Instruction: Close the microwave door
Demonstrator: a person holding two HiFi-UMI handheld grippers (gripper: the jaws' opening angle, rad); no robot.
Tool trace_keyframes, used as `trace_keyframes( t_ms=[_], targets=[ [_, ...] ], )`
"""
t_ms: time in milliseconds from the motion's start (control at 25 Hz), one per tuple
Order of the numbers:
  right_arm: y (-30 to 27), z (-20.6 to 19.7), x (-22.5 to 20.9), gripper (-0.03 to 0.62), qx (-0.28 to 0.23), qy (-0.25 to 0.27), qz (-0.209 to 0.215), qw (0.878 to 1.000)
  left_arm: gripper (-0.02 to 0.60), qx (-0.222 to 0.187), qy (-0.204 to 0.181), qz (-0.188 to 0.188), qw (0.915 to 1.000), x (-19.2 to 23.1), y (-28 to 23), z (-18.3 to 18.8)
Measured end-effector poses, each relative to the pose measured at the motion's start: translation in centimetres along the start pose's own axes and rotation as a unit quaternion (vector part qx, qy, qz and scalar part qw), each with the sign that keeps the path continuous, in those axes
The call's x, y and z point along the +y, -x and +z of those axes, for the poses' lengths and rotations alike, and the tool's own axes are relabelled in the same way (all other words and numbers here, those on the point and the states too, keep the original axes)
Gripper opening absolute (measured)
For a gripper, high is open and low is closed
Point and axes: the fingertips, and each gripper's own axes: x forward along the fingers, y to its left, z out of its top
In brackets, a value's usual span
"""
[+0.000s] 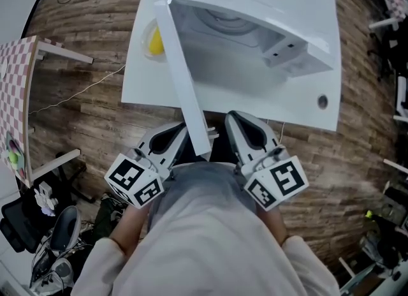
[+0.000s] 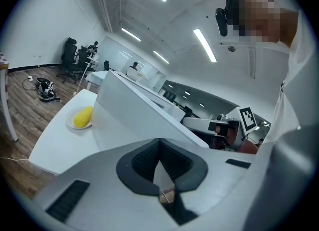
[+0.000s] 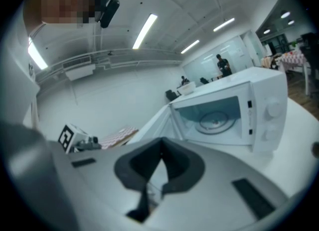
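Head view, leftmost first: a yellow corn cob [image 1: 155,41] lies on the smooth white table [image 1: 299,103]. My left gripper [image 1: 180,129], clenched on nothing, sits just beside the free edge of the flat white microwave door [image 1: 183,81], which is swung wide toward me. My right gripper [image 1: 236,121], jaws likewise pressed together and empty, flanks that edge, and the boxy microwave [image 1: 268,7] gapes beyond bare tabletop.

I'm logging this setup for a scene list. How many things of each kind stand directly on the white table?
Microwave: 1
Plate: 1
Yellow food on that plate: 1
Total: 3
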Motion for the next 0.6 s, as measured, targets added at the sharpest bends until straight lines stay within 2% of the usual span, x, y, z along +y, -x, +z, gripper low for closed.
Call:
trace_keyframes(
  t_ms=[160, 600],
  targets=[
    [0.1, 0.3, -0.3, 0.021, 0.006, 0.028, -0.001, 1.0, 0.017, 0.003, -0.01, 0.004, 0.9999, -0.7, -0.7, 0.0],
    [0.1, 1.3, -2.9, 0.021, 0.008, 0.025, 0.011, 1.0, 0.017, 0.007, -0.003, 0.007, 0.9999, -2.0, -2.9, 0.4]
  ],
)
